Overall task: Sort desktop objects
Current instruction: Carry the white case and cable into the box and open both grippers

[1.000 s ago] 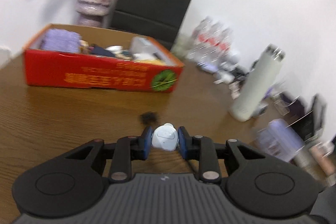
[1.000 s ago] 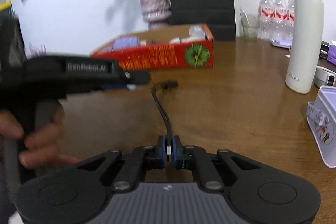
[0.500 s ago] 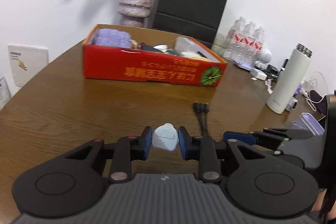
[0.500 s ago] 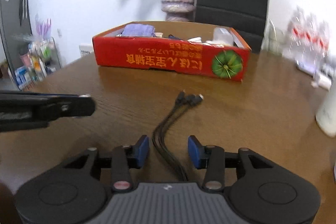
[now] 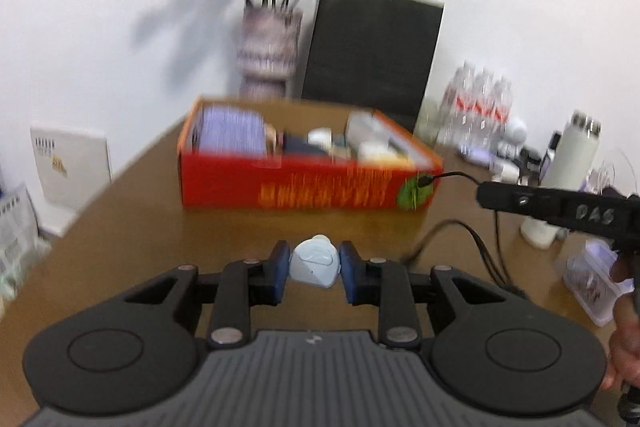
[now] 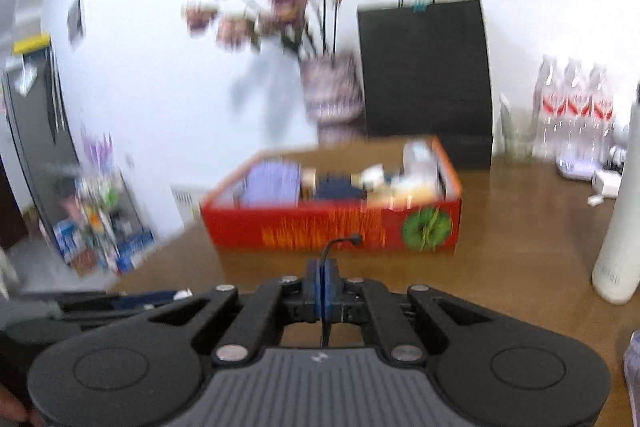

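Desktop clutter partly fills the open red cardboard box on our brown wooden table. Our left gripper clamps a small white rounded plastic charger between its blue pads, above the table short of the box. Our right gripper has its jaws pressed together on a thin black cable, whose plug end curls up toward the box.

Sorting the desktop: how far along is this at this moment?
Done: the red box already holds several items. In hand: the left gripper clamps a small white device; the right gripper is shut on a black cable. Left: neither is in the box yet.
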The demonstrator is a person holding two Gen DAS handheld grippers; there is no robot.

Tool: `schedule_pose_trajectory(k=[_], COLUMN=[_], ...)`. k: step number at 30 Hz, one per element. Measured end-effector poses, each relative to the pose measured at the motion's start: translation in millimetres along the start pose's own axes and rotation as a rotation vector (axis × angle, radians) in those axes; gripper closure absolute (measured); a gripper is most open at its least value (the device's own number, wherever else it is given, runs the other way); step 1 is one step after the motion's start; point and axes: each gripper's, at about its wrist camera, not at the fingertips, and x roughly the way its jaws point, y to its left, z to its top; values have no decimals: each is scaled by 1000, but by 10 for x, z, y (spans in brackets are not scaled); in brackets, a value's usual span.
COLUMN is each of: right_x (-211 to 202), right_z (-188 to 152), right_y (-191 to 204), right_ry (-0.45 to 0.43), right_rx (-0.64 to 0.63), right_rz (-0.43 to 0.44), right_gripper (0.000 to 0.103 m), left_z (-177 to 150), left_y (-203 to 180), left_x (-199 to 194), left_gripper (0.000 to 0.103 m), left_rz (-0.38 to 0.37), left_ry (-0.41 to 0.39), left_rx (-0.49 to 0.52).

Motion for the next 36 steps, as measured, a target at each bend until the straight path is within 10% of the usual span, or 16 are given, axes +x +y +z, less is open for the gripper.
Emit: schedule_pose_trajectory(k=[8, 18, 25, 32, 36], right_x=[112, 1112, 2738, 2985, 2950], right_z=[796, 1615, 1151, 1010, 1088], right_y=[-140, -186, -761, -714, -615], right_ry=[-102, -148, 207, 313, 340], right_rx=[7, 63, 108, 17, -41], right_rz=[64, 277, 9, -72, -128], right_gripper=[102, 102, 101, 92, 67], left_z=[710, 1371, 1201, 1072, 1167], left_y=[97, 257, 395, 316, 434], left_x=[170, 1198, 2272, 2577, 2424], left_gripper=[76, 76, 76, 74, 37], left_rz=[40, 53, 93, 144, 128], left_ry=[-115, -60, 157, 265, 241], left_rx=[27, 16, 10, 75, 26])
